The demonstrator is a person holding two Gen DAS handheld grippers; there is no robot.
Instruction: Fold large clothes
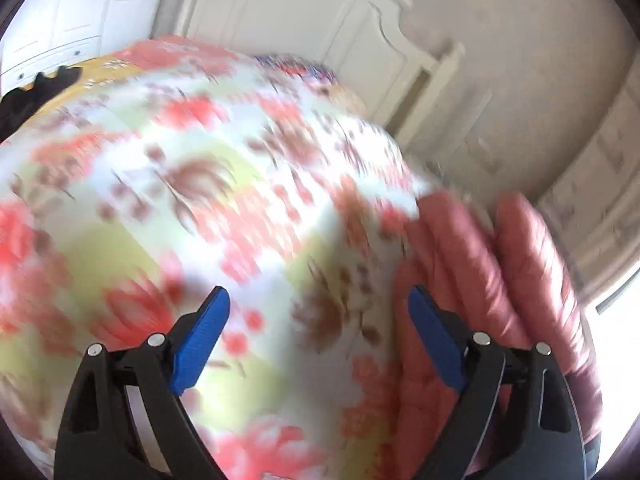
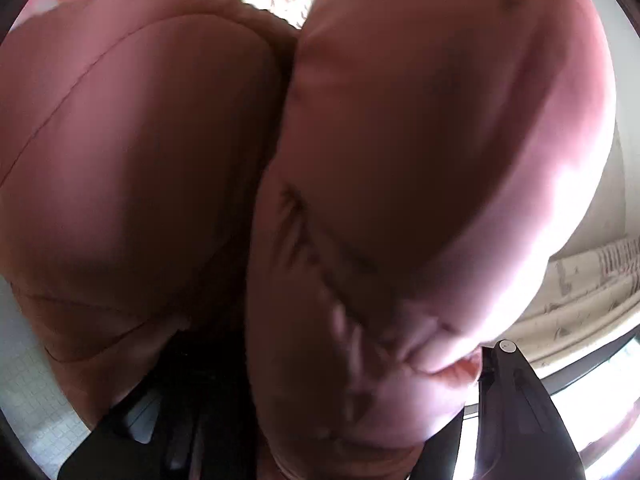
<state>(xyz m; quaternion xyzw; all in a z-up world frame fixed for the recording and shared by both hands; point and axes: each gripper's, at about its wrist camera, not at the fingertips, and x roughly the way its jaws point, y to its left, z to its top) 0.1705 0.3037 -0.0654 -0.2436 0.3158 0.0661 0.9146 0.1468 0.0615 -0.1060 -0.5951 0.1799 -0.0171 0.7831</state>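
Observation:
A pink quilted puffer jacket [image 1: 500, 280] lies at the right side of a bed with a floral cover [image 1: 180, 200]. My left gripper [image 1: 318, 300] is open, its blue fingertips [image 1: 204, 332] spread wide above the cover, the right fingertip next to the jacket's edge. The view is blurred by motion. In the right wrist view the jacket [image 2: 360, 160] fills almost the whole frame, bunched in two padded folds right against the camera. My right gripper's fingertips are hidden under the jacket; only a black arm [image 2: 516, 400] of it shows.
A white headboard [image 1: 312, 32] stands at the far end of the bed. White drawers [image 1: 60, 20] are at the far left. A black garment [image 1: 36, 92] lies at the bed's left edge. A bright window [image 2: 592, 392] and a patterned curtain [image 2: 592, 280] are at the right.

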